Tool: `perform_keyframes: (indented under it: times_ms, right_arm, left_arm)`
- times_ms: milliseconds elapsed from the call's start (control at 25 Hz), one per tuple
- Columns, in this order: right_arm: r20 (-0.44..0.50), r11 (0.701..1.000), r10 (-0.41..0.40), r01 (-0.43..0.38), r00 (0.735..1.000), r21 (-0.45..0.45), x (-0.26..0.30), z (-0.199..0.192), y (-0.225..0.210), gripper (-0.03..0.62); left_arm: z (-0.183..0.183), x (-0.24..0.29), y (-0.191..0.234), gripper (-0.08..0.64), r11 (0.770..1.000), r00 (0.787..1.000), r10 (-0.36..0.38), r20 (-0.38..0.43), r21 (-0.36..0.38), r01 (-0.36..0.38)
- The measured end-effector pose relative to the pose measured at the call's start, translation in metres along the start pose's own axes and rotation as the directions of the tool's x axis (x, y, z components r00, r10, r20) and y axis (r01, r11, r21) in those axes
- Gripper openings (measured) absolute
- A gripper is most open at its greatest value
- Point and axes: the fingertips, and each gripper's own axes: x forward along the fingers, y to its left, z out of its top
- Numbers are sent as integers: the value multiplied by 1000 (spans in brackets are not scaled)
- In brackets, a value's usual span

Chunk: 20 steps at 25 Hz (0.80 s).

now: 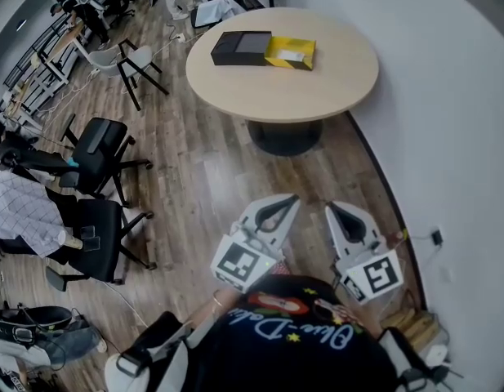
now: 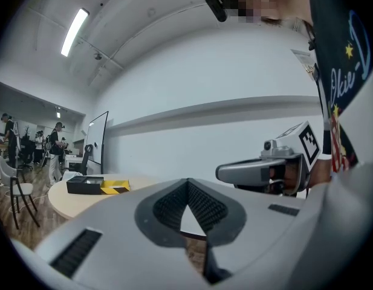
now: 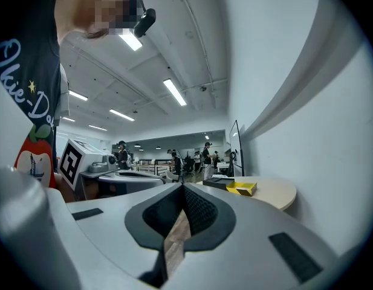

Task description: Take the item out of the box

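A black box (image 1: pixel 241 47) with a yellow tray (image 1: pixel 291 53) slid out of its right end lies on the far side of the round table (image 1: pixel 309 96). What is in the tray is too small to tell. Both grippers hang close to my body, well short of the table and over the wood floor. My left gripper (image 1: pixel 294 198) and right gripper (image 1: pixel 328 206) point toward the table, jaws together and holding nothing. The left gripper view shows the box (image 2: pixel 97 186) far off at the left and the right gripper (image 2: pixel 259 173) alongside. In the right gripper view the box (image 3: pixel 234 186) is small and distant.
A white wall (image 1: pixel 448 121) runs along the right, close to the table. Black office chairs (image 1: pixel 100 149) and a folding chair (image 1: pixel 137 64) stand at the left. A wall socket with a cable (image 1: pixel 435 237) is low at the right. People stand far back in the office.
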Motion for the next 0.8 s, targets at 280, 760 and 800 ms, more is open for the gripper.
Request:
perform_keyframes:
  times_ms: [280,760,800]
  right_arm:
    - [3,1000,-24,24,1000,3,31,6,-15,-5]
    - [-28,999,-30,29,999,-24,82,6,-26,-5]
    - [-29,999,-30,30,999,-28,86,7,-26,-5]
  left_arm:
    - [0,18,31,-14,1000,1000,-19,14,1,19]
    - [-2,34,82,-14,999,999,-35,28,-8,35]
    - [-2,33,86,-14,999,999,-35,30,-9,35]
